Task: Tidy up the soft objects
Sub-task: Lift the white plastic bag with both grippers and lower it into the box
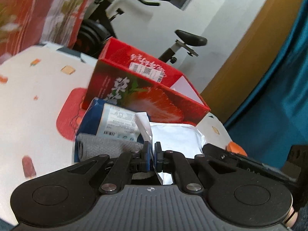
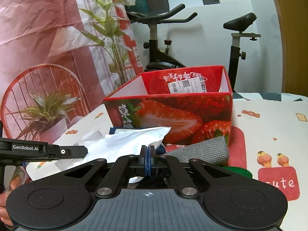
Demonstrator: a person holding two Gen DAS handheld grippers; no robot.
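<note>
A white soft plastic pouch (image 1: 177,136) lies on the table in front of the open red strawberry box (image 1: 154,98). My left gripper (image 1: 152,150) is shut on the pouch's clear edge. A blue packet (image 1: 107,121) with a label and a grey cloth (image 1: 107,144) lie to its left. In the right wrist view the same pouch (image 2: 123,142) sits before the box (image 2: 173,115), and the grey cloth (image 2: 204,150) lies to the right. My right gripper (image 2: 147,154) is shut, its tips at the pouch's corner; whether it pinches the pouch is hidden. The left gripper's body (image 2: 48,151) shows at the left.
The table has a white cloth (image 2: 269,127) with cartoon prints. An exercise bike (image 2: 159,44) stands behind the box. A red printed backdrop (image 2: 48,48) hangs at the left. A green object (image 2: 238,170) peeks out beside the right gripper.
</note>
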